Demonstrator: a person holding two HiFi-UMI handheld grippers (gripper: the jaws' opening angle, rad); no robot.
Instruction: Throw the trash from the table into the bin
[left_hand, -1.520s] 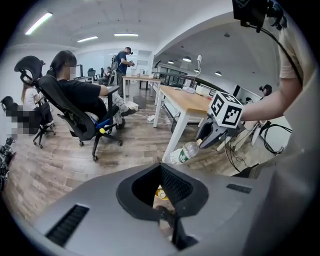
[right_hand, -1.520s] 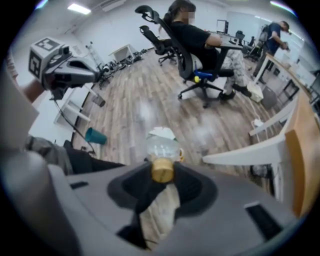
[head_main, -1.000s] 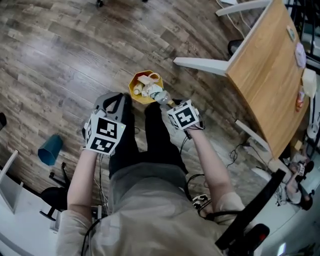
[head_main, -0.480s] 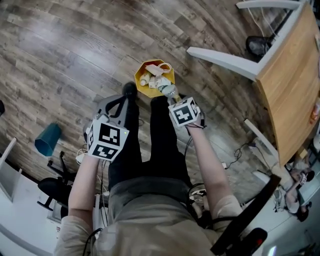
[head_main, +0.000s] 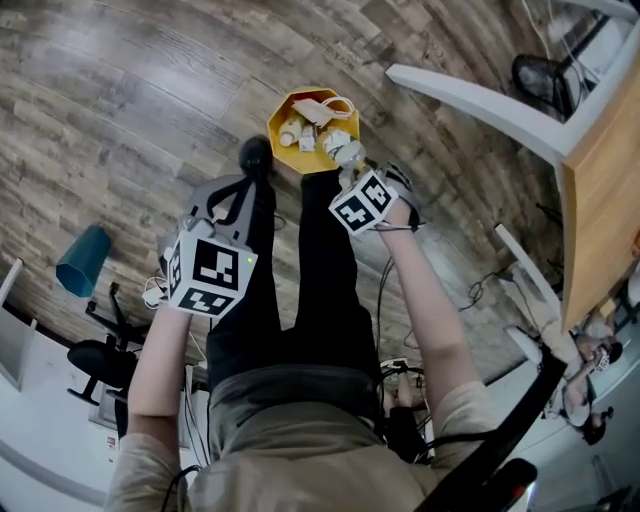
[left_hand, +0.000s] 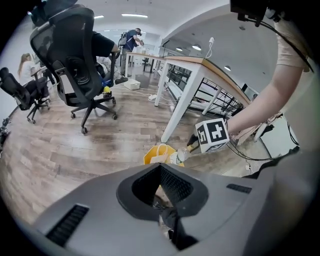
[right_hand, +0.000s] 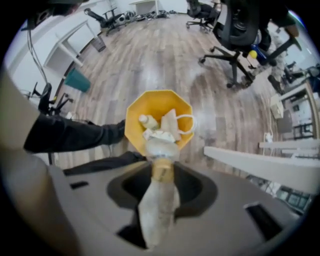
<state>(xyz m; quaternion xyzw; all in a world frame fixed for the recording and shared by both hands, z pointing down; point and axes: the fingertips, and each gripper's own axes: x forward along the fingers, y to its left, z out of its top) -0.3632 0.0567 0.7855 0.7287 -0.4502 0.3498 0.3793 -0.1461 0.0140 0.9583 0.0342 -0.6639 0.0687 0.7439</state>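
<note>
A yellow bin stands on the wood floor in front of the person's legs, holding several pieces of pale trash. My right gripper points down and is shut on a crumpled clear plastic bottle. The bottle's far end hangs right over the bin's near rim. In the right gripper view the bottle runs out from between the jaws of the right gripper toward the bin. My left gripper hovers left of the bin, shut, with nothing clearly held. The left gripper view shows the left gripper, the bin and the bottle.
A white table leg and the wooden tabletop lie to the right of the bin. A teal container sits on the floor at left, near a black chair base. Cables trail at right. An office chair stands further off.
Both grippers have come down toward the bin. The bottle's end has moved from the bin's near edge to over its contents. The right gripper has rolled.
</note>
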